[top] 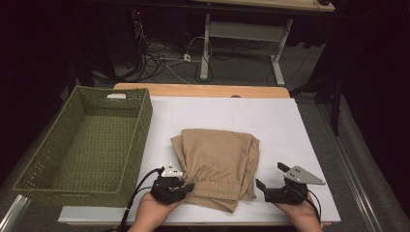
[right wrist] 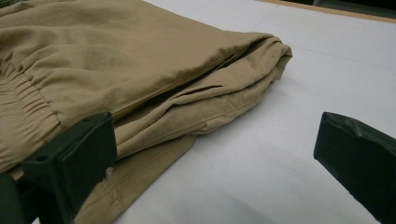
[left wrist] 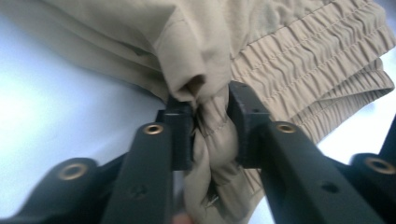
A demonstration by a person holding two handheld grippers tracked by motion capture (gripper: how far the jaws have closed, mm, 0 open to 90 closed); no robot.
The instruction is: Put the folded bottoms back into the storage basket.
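Note:
Folded tan trousers (top: 217, 162) with an elastic waistband lie on the white table cover, waistband toward the near edge. My left gripper (top: 186, 186) sits at their near left corner; in the left gripper view its pads (left wrist: 182, 135) pinch a bunched fold of the tan cloth (left wrist: 215, 135). My right gripper (top: 270, 175) rests at the trousers' near right side, jaws wide apart. In the right gripper view the trousers (right wrist: 130, 74) lie beside its left pad (right wrist: 79, 154), and only white table lies between the pads.
A green woven basket (top: 38, 181) stands at the left of the table, close to the trousers. The white cover (top: 290, 130) has bare room to the right and behind the trousers. Cables and a desk frame (top: 208, 43) lie on the floor beyond.

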